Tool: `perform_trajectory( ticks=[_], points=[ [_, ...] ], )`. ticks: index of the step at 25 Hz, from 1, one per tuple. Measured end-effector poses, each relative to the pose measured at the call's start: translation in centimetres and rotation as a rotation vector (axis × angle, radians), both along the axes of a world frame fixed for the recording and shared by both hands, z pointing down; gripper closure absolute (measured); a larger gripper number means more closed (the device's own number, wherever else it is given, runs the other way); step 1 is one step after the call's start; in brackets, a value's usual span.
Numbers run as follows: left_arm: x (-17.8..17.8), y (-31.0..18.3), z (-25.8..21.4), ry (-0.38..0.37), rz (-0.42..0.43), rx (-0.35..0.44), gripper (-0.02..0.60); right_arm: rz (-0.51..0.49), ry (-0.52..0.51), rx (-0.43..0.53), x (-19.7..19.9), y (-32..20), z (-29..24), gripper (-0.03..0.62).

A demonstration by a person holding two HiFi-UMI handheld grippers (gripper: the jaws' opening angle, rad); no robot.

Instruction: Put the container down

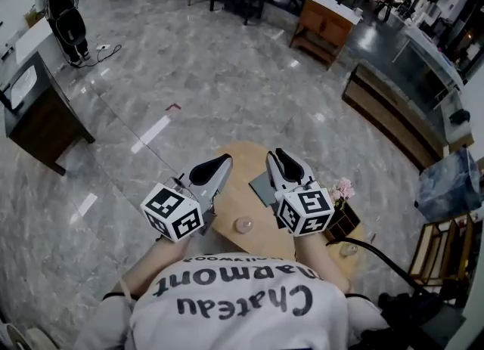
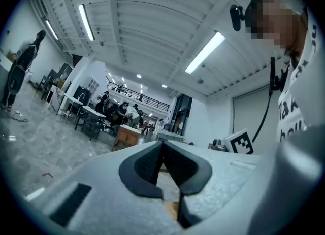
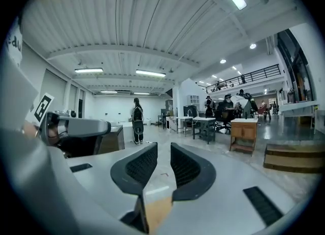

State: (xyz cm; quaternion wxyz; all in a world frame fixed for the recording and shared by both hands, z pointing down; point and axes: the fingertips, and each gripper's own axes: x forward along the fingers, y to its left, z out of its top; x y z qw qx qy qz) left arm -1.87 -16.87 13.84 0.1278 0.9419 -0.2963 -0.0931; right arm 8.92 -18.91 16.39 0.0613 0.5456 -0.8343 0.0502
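Wooden table (image 1: 240, 199) rim under left gripper (image 1: 214, 168), right gripper (image 1: 285, 164); marble floor (image 1: 227, 69) beyond.

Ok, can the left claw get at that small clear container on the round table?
Likely yes: the left claw hangs empty above the table, and the clear container stands in the open close by, with nothing between. Its shut jaws must open first.

Large hall: glossy grey marble floor (image 1: 227, 76), scattered wooden desks (image 1: 321, 35), strip lights (image 2: 205, 52) on a ribbed white ceiling (image 2: 142, 15).
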Motion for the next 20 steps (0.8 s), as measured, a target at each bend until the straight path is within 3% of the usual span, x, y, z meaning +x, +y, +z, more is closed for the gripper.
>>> perform_trajectory(
  ticks=[12, 20],
  points=[
    [-0.5, 0.5, -7.4, -0.006, 0.044, 0.163, 0.568, 0.022, -0.067, 0.178, 0.5, 1.3, -10.0, 0.531],
    [-1.3, 1.6, -9.3, 0.002, 0.053, 0.205, 0.568, 0.009, -0.112, 0.273, 0.7, 4.2, -13.5, 0.569]
  ],
)
